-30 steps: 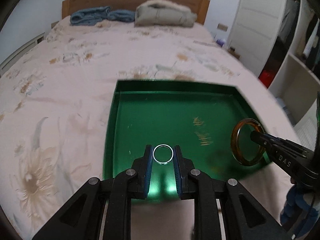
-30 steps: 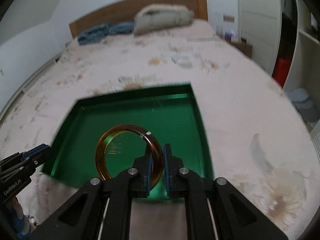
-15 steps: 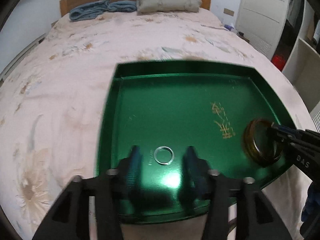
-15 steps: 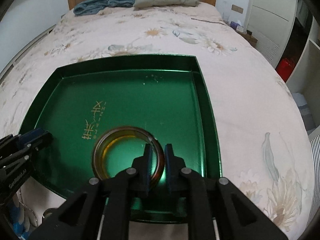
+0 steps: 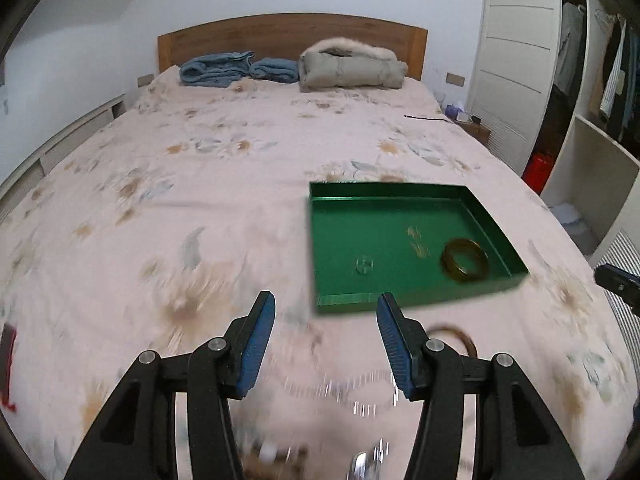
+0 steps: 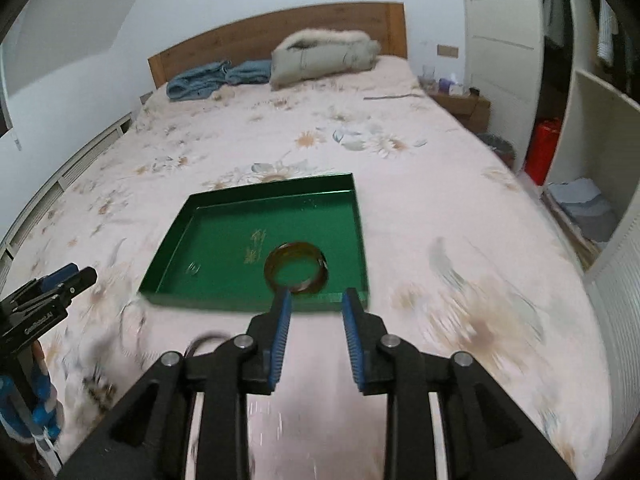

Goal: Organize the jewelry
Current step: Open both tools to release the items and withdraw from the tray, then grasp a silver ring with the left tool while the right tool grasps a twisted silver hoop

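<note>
On the bed, right of centre in the left view: green tray already holding amber bangle and small ring. Left hand-held gripper apart, empty; right hand-held gripper opening, empty. Still loose, blurred, at lower frame: another bangle and small bits, yet to be trayed.

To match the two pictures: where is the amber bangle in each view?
Left wrist: amber bangle lies in the green tray's near right corner.
Right wrist: bangle lies by the tray's near wall, ahead of the tool.
Shared landmark: gold lettering beside it.
</note>
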Demonstrator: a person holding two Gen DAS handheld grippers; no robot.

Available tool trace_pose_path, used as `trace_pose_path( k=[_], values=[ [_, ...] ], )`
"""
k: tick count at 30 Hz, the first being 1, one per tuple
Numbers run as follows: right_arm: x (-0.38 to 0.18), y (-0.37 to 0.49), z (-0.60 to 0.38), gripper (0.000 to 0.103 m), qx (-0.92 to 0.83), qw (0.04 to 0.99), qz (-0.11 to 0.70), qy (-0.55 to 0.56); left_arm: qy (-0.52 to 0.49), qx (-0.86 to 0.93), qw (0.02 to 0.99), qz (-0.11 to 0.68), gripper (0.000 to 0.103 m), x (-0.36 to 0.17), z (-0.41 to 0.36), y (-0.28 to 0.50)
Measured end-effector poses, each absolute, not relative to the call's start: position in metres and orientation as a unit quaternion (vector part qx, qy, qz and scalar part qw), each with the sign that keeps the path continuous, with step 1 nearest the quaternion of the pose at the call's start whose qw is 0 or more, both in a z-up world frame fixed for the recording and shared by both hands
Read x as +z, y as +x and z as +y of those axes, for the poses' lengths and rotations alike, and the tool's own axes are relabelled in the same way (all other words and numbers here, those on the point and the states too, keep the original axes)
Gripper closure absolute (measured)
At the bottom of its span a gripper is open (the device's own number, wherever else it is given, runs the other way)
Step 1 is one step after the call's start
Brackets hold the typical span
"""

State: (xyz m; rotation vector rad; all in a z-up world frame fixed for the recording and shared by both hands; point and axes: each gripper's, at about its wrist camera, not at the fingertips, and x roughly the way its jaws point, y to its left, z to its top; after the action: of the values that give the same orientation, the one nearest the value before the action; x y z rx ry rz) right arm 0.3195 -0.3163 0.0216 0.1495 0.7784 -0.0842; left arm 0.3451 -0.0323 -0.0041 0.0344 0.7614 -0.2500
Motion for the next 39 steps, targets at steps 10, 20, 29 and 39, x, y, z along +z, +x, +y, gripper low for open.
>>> trace_pose_path(
  k=[10, 20, 29, 39],
  values=[
    [0.052, 0.192, -0.287, 0.076, -0.035, 0.934, 0.348, 0.076, -0.015, -0.104, 0.933, 0.345, 0.035, 0.031, 0.023, 0.229],
    [0.055, 0.107, -0.279, 0.069, -0.008, 0.947, 0.317, 0.053, -0.027, -0.076, 0.938, 0.336, 0.035, 0.018, 0.079, 0.161],
    [0.015, 0.097, -0.29, 0.069, 0.011, 0.943, 0.326, 0.061, -0.026, -0.105, 0.927, 0.359, 0.035, -0.025, 0.072, 0.146],
    [-0.035, 0.13, -0.308, 0.069, 0.03, 0.928, 0.363, 0.078, 0.001, -0.204, 0.894, 0.398, 0.035, -0.068, -0.01, 0.169]
  ],
)
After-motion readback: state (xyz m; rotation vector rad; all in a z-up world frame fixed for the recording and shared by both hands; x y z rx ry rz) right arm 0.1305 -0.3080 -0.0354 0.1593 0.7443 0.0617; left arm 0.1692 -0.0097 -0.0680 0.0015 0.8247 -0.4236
